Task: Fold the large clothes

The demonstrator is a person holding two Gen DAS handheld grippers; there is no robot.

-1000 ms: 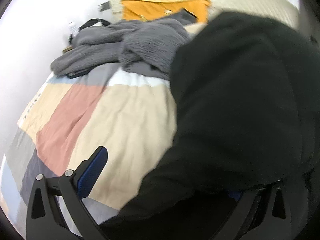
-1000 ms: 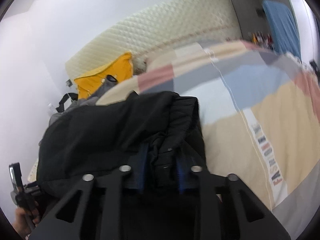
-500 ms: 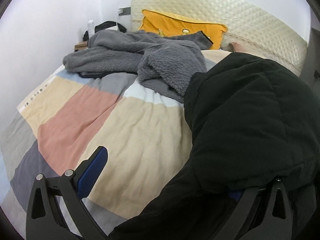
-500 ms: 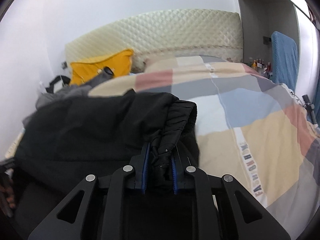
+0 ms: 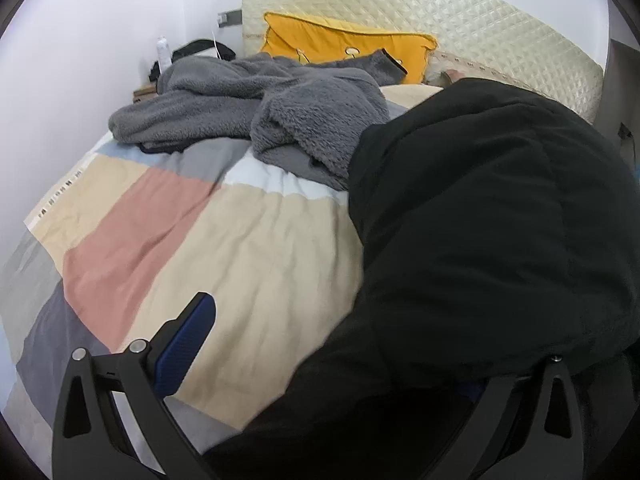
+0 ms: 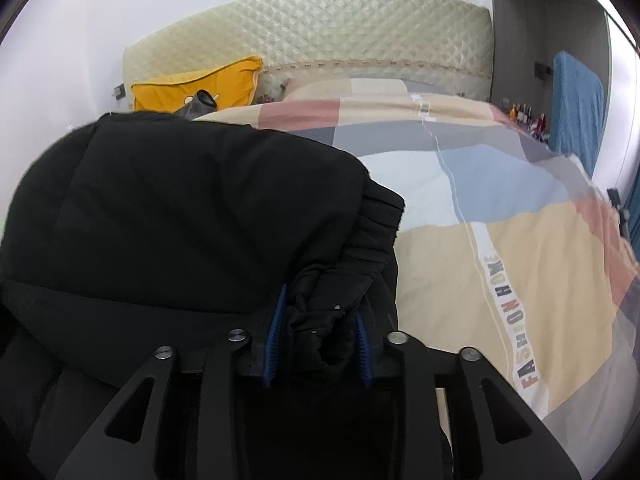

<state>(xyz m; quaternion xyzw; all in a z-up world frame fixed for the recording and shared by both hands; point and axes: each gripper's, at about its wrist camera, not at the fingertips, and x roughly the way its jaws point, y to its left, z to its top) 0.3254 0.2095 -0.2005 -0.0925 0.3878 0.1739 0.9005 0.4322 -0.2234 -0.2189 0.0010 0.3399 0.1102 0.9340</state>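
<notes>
1. The left gripper (image 5: 320, 364) has its fingers spread wide; the blue-padded left finger (image 5: 186, 348) stands bare over the bedspread (image 5: 256, 252).
2. A black padded jacket (image 5: 492, 232) drapes over the right finger, hiding its pad.
3. Ahead of the fingers lies a crumpled grey fleece garment (image 5: 280, 108), touching the jacket's far edge.
4. Beyond it, a yellow pillow (image 5: 340, 36) leans against the quilted headboard (image 5: 460, 24).

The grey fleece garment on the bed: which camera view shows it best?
The left wrist view. The grey fleece garment lies there crumpled across the bed, in front of the yellow pillow. In the right wrist view the black jacket hides almost all of it.
</notes>
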